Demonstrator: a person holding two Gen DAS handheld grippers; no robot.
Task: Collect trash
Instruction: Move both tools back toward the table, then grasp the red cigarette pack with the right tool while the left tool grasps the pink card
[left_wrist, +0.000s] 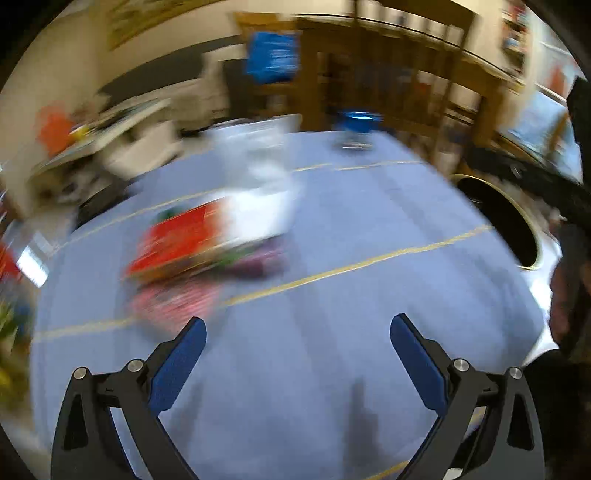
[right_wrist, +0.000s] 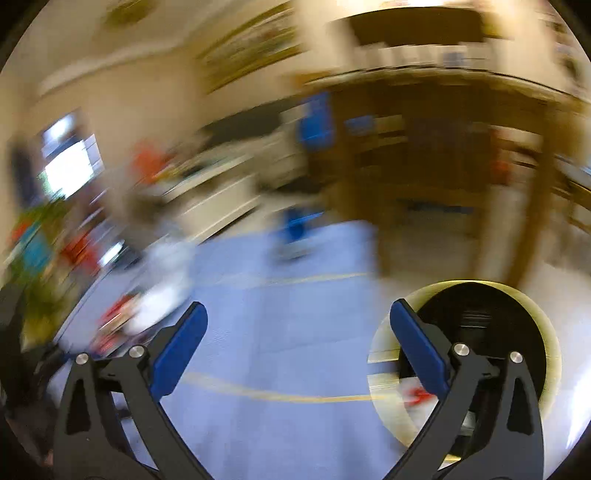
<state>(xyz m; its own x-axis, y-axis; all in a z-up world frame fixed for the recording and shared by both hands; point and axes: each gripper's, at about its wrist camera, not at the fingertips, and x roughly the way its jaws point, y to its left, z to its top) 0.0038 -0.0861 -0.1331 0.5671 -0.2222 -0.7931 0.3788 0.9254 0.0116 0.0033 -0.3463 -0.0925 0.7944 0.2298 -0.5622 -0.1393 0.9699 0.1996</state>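
Blue pads, spread wide with nothing between them: that is how both sets of tongs stand. The left tongs hang over bare blue cloth on the desk, crossed by thin yellow lines. The right tongs are just as wide and just as empty, with the bin right under their right finger.

The bin is a round tub with a pale rim and a black lining, standing off the desk's right edge. Something white and red lies inside it, too smeared to name.

Farther along the desk, to the left, sits the pile that remains: a red flat packet, something white against it, a purple and green scrap underneath, and a pink striped blur nearer the left tongs. Blur hides whether the pieces touch or only overlap. At the far end stands a small blue thing, also unreadable. Behind it is wooden shelving and a cluttered side counter.

The step in hand looks like going back for another piece. To do it well, I would say the left tongs should take the nearest loose item first, come down over its thin edge with the fingers either side, and close only once it sits fully between the pads. The pile should not be shoved off the left edge.
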